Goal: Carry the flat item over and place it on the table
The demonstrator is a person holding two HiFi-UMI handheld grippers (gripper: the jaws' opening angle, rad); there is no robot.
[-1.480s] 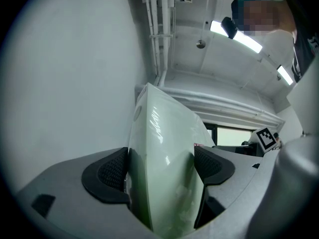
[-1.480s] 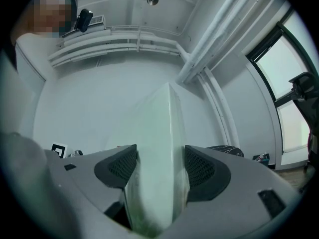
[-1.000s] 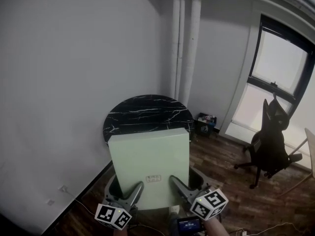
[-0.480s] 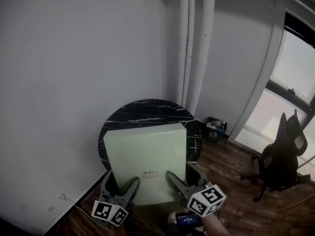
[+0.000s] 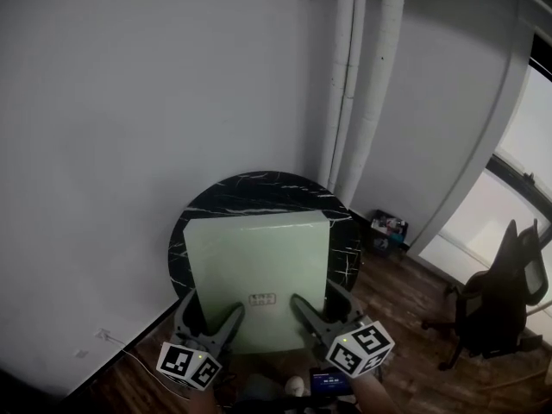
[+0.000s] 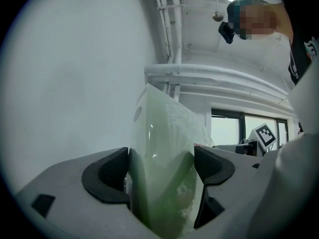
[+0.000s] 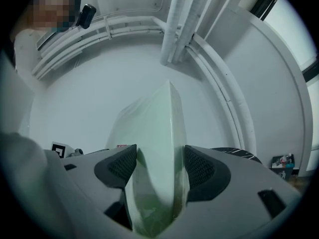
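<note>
One flat item, a pale green panel, clamped at its near edge by two grippers: left gripper clenched on the near-left corner, right gripper clenched on the near-right. Panel runs ahead of both, over one round black marble table. Table's middle is hidden under it; can't tell if they touch. One small label between the grippers, print unreadable. One office chair well off right of the right gripper, cut by the frame.
</note>
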